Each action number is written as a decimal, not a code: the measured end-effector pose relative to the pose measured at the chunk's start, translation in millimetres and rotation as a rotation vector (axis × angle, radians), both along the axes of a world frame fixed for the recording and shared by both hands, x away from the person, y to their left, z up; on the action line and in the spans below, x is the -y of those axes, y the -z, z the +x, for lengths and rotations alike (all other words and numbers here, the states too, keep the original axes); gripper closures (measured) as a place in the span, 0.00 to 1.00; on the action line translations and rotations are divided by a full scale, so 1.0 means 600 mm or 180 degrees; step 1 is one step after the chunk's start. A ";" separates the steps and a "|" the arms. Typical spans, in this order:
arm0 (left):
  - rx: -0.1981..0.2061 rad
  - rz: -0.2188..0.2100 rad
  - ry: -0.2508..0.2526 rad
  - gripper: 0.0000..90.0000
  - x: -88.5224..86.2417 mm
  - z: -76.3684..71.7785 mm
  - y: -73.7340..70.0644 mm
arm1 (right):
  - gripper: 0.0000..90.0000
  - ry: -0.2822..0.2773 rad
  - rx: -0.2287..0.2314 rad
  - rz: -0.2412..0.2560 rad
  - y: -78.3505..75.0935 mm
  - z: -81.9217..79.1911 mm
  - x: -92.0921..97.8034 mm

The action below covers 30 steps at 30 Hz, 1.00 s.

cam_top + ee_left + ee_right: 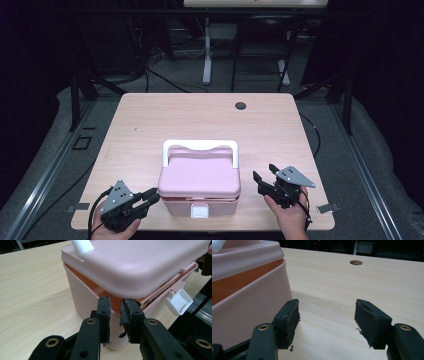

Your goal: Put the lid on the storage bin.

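Left gripper (152, 196): jaws nearly together, a narrow gap between the pads, nothing clamped; tips sit at the lower left corner of the pink lidded box (199, 186), right under the lid's edge in the left gripper view, contact uncertain. Box stands at the near middle of the tabletop (150, 120), white handle (200, 146) folded back, white front latch (199, 211) hanging loose, lid slightly lifted with an orange gap showing. Right gripper (263, 173): jaws spread wide, empty, just beside the box's right side, over bare wood.
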<state>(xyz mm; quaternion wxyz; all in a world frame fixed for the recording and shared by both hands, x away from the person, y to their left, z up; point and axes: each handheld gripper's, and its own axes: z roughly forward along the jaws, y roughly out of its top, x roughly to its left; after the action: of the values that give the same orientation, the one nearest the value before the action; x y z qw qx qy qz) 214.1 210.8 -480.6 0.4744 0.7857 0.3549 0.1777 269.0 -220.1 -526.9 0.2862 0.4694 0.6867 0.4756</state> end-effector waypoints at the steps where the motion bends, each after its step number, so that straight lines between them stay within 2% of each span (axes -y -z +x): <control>1: -0.0004 -0.0008 -0.0007 0.85 0.001 0.000 0.001 | 0.39 0.0000 0.0001 0.0001 0.000 0.000 0.000; 11: -0.0085 0.0069 -0.0033 0.85 -0.006 -0.004 0.014 | 0.39 0.0006 0.0001 -0.0002 0.000 0.001 0.001; 16: -0.0054 -0.0012 -0.0072 0.86 -0.014 -0.004 0.012 | 0.39 0.0001 0.0005 -0.0005 0.000 0.000 -0.001; 30: -0.0071 -0.0088 -0.0178 0.80 -0.026 0.005 0.013 | 0.40 0.0012 0.0013 0.0005 0.000 0.001 0.000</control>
<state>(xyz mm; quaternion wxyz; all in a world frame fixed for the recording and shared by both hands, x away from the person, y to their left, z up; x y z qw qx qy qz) 217.2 226.2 -488.3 0.4762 0.7708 0.3844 0.1772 269.4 -220.2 -526.9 0.2881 0.4700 0.6848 0.4766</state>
